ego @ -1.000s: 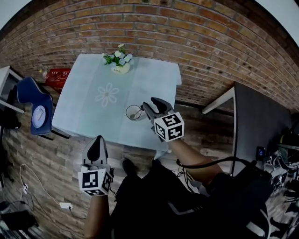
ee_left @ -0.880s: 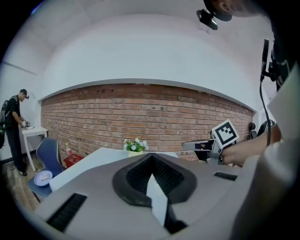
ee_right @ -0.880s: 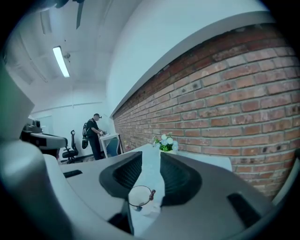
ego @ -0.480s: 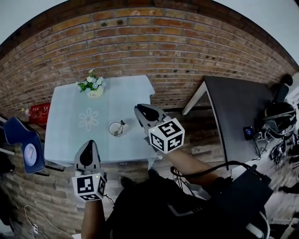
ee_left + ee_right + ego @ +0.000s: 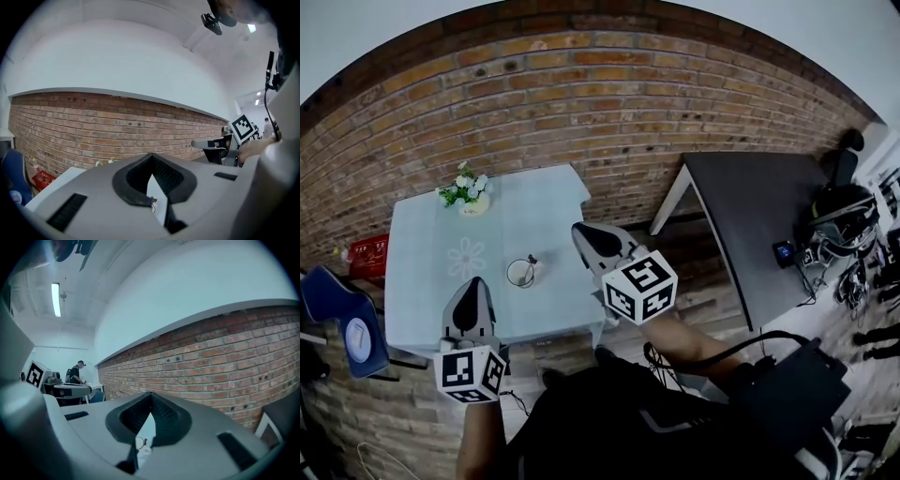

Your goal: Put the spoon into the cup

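Head view shows the cup (image 5: 521, 273) standing on the pale blue worktop (image 5: 431, 281), near its front right part. The spoon (image 5: 532, 261) appears to rest inside the cup, with its handle leaning out over the rim toward the right. At this size the bowl of the spoon cannot be made out.

The left gripper (image 5: 469, 285) hangs near the front edge of the worktop, apart from the cup. Left gripper view shows its fingers (image 5: 140, 176) meeting at the tip with nothing held between them. The right gripper (image 5: 578, 230) hovers off the right side of the worktop, also clear of the cup. Its fingers (image 5: 136, 416) are pressed together and empty, and the cup (image 5: 139, 442) is only a small shape seen through the gap below them.

A small flower pot (image 5: 469, 197) stands at the far edge and has no part in the task.

Judging from this, the placing is done: the spoon sits in the cup and neither gripper touches it. Nothing seems left except perhaps lowering the hands.
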Demonstrator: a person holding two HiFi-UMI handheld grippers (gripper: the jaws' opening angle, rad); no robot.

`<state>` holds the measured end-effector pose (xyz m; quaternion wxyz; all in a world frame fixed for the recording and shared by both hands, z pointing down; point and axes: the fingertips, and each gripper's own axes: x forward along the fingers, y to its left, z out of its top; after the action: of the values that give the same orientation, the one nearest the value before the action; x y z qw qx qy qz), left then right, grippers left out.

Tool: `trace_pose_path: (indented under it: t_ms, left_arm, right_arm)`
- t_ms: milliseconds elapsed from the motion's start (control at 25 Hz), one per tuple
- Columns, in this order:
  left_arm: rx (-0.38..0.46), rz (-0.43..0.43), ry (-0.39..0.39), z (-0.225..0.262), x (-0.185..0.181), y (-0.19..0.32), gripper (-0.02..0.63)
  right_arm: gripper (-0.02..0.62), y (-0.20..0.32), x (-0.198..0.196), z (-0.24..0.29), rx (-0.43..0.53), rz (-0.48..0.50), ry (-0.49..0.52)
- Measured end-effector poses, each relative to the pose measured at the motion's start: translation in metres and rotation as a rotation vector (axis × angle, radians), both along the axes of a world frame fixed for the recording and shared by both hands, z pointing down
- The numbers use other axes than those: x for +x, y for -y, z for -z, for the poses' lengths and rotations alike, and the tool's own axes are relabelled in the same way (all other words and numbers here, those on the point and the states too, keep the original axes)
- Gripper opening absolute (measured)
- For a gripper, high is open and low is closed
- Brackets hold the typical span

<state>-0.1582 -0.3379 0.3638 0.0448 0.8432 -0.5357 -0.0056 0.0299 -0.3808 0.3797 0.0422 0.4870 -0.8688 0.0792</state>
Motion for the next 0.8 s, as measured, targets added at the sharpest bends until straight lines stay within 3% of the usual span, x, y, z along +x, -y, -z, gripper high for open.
trace_pose_path:
  t_ms: [240, 800]
  left_arm:
    - [0.011, -0.023, 0.016, 0.003, 0.007, -0.002, 0.009]
    - [0.018, 0.019, 0.013, 0.005, -0.004, -0.004, 0.009]
  right_arm:
    - [0.018, -0.006, 0.003, 0.009, 0.016, 0.001, -0.009]
    - [0.018, -0.004, 0.002, 0.015, 0.033, 0.001, -0.018]
